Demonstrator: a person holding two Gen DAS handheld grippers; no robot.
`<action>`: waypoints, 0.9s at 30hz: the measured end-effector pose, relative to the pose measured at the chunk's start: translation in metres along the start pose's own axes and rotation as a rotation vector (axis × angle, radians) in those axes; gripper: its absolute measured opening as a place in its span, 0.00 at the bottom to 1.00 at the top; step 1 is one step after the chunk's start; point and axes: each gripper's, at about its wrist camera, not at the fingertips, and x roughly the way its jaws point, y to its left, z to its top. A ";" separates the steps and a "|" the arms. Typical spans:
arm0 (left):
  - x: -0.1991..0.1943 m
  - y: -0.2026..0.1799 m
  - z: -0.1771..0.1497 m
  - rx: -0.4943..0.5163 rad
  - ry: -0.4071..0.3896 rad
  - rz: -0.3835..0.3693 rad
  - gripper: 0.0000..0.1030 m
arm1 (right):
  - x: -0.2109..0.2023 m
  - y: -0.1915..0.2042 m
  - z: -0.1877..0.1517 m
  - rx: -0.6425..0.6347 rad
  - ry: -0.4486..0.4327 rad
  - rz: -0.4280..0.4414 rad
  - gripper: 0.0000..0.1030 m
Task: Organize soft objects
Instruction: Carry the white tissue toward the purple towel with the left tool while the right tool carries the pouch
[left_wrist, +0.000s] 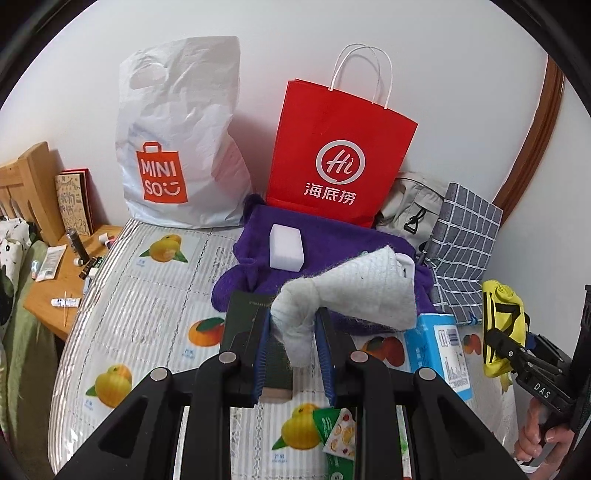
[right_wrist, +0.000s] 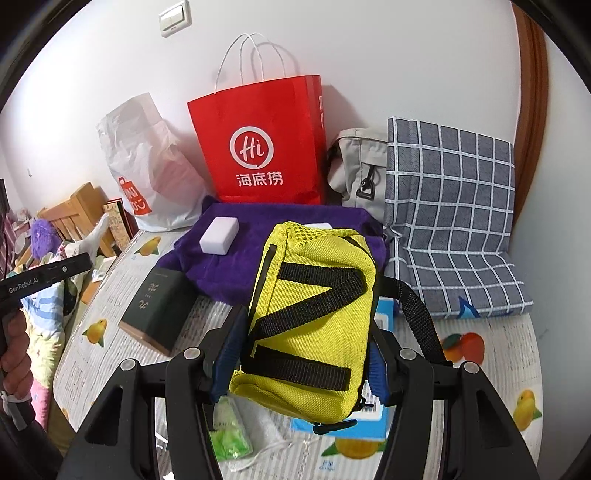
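Observation:
My left gripper (left_wrist: 295, 332) is shut on a pale grey-white cloth (left_wrist: 354, 284), held up over the table; the cloth drapes toward a purple towel (left_wrist: 325, 240). A white sponge block (left_wrist: 286, 249) lies on the towel, also seen in the right wrist view (right_wrist: 218, 235). My right gripper (right_wrist: 303, 354) is shut on a yellow pouch (right_wrist: 314, 321) with black straps, lifted above the table. That pouch also shows in the left wrist view (left_wrist: 502, 325) at the right.
A red paper bag (left_wrist: 340, 155), a white Miniso bag (left_wrist: 177, 147), a grey bag (right_wrist: 358, 166) and a checked cushion (right_wrist: 450, 221) line the wall. A dark green box (right_wrist: 159, 310), a blue tissue pack (left_wrist: 439, 350) and snack packets (left_wrist: 338, 432) lie on the fruit-print tablecloth (left_wrist: 147, 314).

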 end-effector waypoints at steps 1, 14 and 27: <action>0.002 -0.002 0.002 0.003 0.000 0.002 0.23 | 0.004 -0.001 0.003 0.001 0.002 0.001 0.56; 0.035 -0.012 0.030 0.028 0.002 0.023 0.23 | 0.040 -0.012 0.043 0.023 -0.008 0.000 0.56; 0.071 -0.003 0.053 0.033 0.039 0.065 0.23 | 0.078 -0.017 0.080 0.030 -0.024 0.007 0.56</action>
